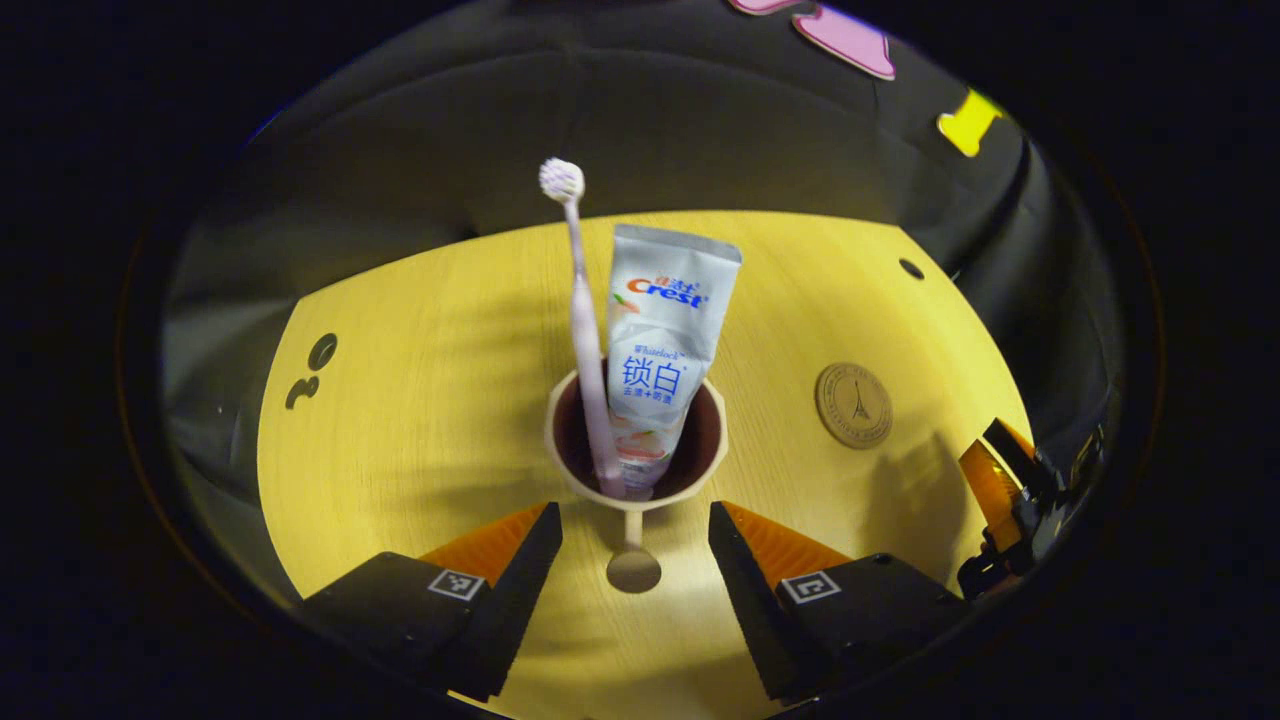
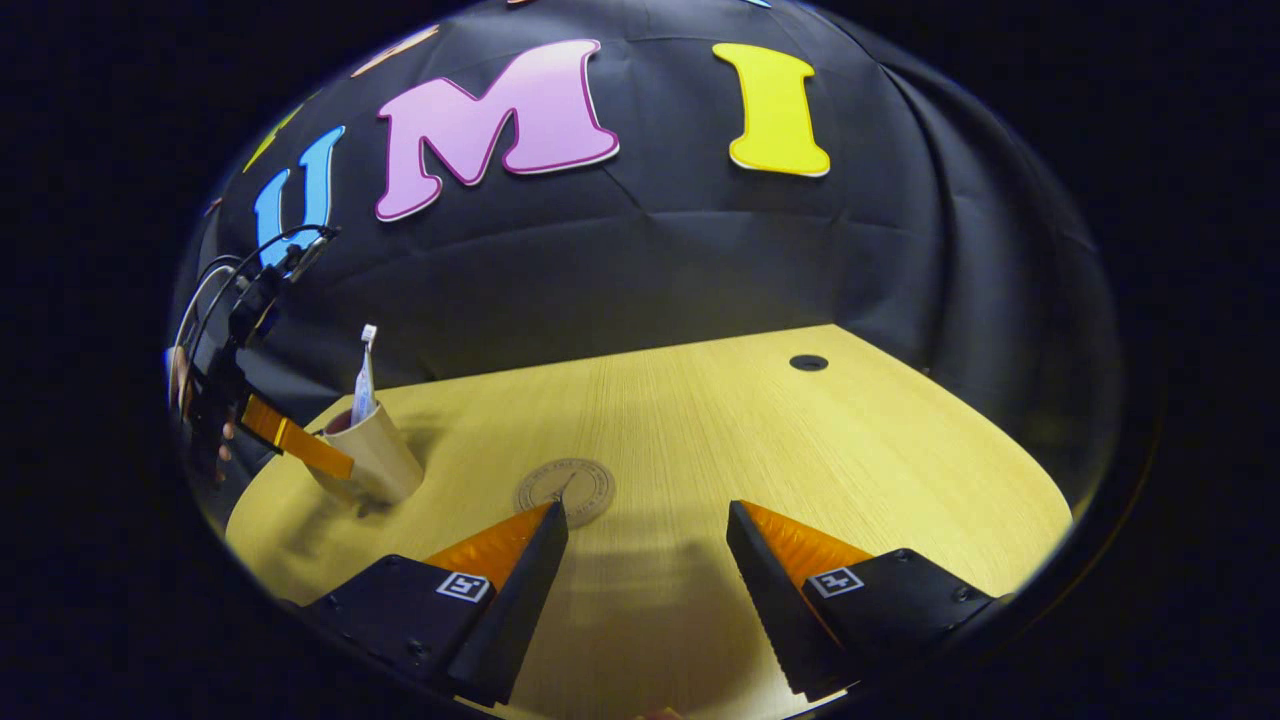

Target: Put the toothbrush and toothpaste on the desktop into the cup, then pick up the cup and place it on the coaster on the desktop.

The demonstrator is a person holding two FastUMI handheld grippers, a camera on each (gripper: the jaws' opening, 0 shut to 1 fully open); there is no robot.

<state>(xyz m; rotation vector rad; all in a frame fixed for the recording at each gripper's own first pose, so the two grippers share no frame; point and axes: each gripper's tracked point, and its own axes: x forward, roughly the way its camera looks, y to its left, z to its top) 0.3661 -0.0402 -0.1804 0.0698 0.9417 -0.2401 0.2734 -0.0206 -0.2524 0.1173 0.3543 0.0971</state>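
1. In the left gripper view, the left tool (image 1: 635, 535) sits at the bottom centre of the frame with its two fingers spread apart, holding nothing; the cup's small handle lies in the gap between them without touching either.
2. Just above those fingers, at the centre of the frame, the cup (image 1: 572, 470) stands upright on the yellow wooden table (image 1: 420, 420).
3. The toothbrush (image 1: 583, 320) stands in the cup, bristle head up and leaning slightly left.
4. The toothpaste (image 1: 665, 330) stands beside it on the right, also in the cup, crimped end up.
5. Right of the cup, apart from it, the round coaster (image 1: 853, 405) lies flat on the table.
6. At the far right edge of that view, the right tool (image 1: 1010, 490) hangs above the table.
7. In the right gripper view, the left tool (image 2: 300, 445) shows at the left edge, just in front of the cup (image 2: 385, 460).
8. The coaster (image 2: 572, 485) lies at lower centre, bare.
9. The right tool (image 2: 648, 530) at the bottom has its fingers apart, empty, its left fingertip overlapping the coaster's edge in the frame.
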